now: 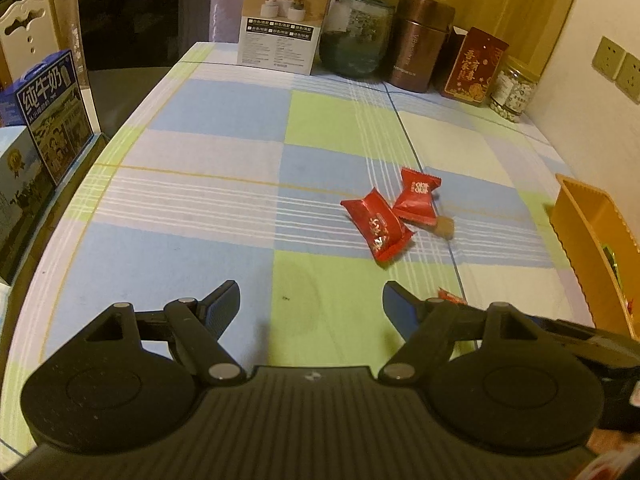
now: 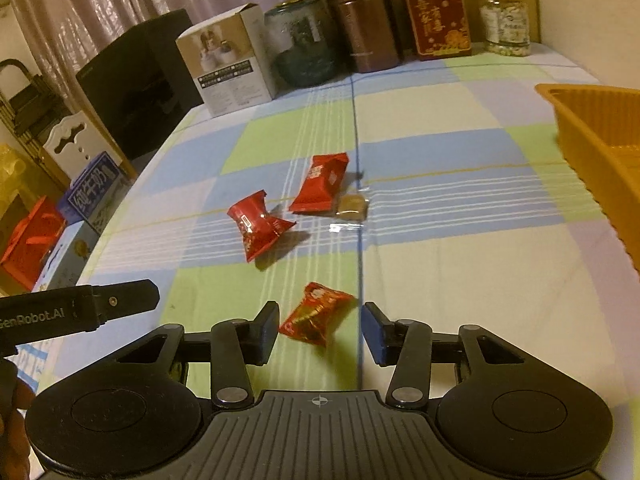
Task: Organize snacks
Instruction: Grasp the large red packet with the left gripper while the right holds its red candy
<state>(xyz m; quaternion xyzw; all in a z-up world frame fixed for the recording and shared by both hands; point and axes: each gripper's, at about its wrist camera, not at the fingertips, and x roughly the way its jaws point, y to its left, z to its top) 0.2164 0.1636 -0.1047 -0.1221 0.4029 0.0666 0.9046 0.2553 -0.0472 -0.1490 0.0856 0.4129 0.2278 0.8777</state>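
Three red snack packets lie on the checked tablecloth [image 2: 440, 280]. The nearest, a small red and gold packet [image 2: 316, 314], sits between the blue pads of my right gripper [image 2: 320, 328], which is open with gaps on both sides of the packet. Farther off lie a crumpled red packet [image 2: 260, 228], a longer red packet [image 2: 322, 182] and a brown sweet in clear wrap [image 2: 352, 206]. My left gripper [image 1: 312, 300] hangs open over bare cloth, with the two red packets [image 1: 376, 226] [image 1: 418, 200] ahead to its right. An orange tray [image 2: 592, 120] stands at the right.
Along the back of the table stand a white box [image 1: 280, 28], a glass jar [image 1: 356, 36], a brown canister [image 1: 420, 44], a red box [image 1: 474, 66] and a plastic jar [image 1: 512, 90]. Milk cartons [image 1: 52, 116] sit past the left edge. A wall is at the right.
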